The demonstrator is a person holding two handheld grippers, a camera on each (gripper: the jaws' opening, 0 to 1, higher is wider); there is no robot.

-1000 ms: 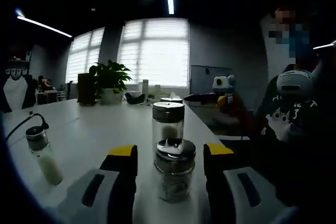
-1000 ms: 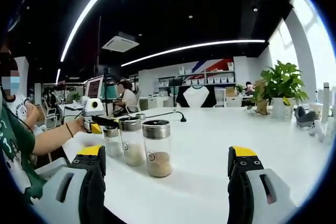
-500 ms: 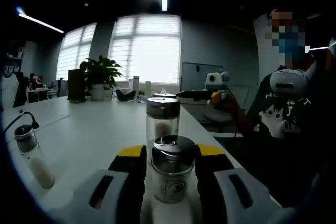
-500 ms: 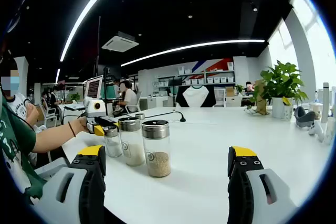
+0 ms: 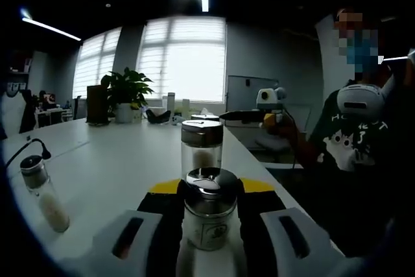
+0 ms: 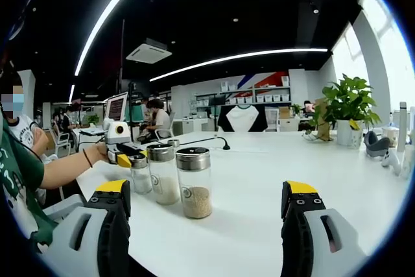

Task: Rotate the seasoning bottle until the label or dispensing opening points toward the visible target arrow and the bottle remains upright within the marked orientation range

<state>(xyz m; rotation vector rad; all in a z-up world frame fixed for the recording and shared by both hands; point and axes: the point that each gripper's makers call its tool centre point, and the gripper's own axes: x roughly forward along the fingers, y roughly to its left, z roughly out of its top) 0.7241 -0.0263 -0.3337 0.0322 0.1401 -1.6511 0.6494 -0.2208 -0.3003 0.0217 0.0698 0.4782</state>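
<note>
Two left gripper (image 5: 209, 189) fingers clench the seasoning bottle (image 5: 209, 215) upright on the worktop (image 5: 110, 160); right gripper (image 6: 207, 202) fingers spread, released, bottles at eleven o'clock.

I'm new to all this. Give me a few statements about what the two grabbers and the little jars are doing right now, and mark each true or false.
1. The left gripper has its jaws closed on the nearest seasoning bottle. True.
2. The right gripper is squeezing a bottle. False: its jaws stand wide apart with nothing between them.
3. The gripped bottle lies on its side. False: it stands upright on the white table.
4. In the right gripper view, the jar of brown seasoning stands nearest of three jars in a row. True.
5. A potted plant stands on the table. True.
</note>
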